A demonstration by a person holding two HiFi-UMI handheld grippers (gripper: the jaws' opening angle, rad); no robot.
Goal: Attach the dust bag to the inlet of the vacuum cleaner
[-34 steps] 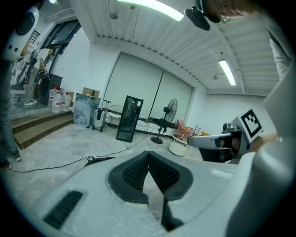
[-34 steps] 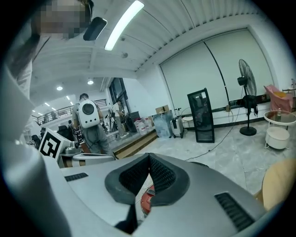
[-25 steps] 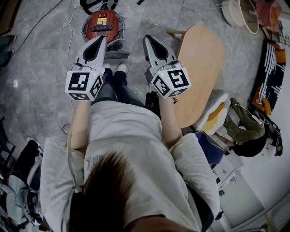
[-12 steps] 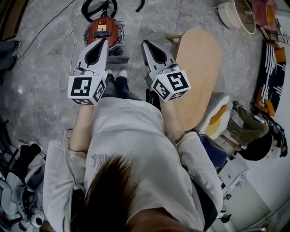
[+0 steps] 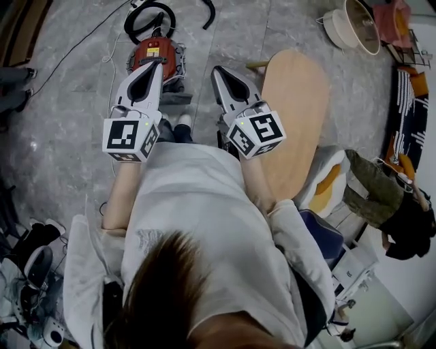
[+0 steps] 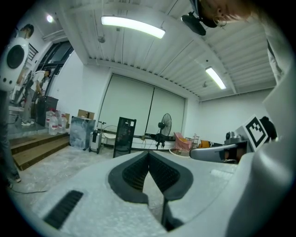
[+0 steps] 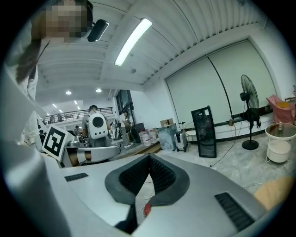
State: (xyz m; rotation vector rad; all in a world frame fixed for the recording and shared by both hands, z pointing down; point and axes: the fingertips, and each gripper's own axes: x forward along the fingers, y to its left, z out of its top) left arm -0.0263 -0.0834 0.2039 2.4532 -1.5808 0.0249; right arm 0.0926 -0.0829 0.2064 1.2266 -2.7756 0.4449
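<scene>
Down on the grey stone floor, the red vacuum cleaner lies just ahead of the person's feet, its black hose looped at its far end. The left gripper hangs over the vacuum cleaner's near edge, jaws together, pad against pad. The right gripper is held just right of the vacuum cleaner, jaws likewise closed on nothing. A wooden table stands further to the vacuum cleaner's right.

Floor: grey marble tiles, glossy.
Vacuum: red, sitting on the floor at the far end.
Hose: black loop, lying just beyond the vacuum.
Table: oval, wooden, standing right of the vacuum.
</scene>
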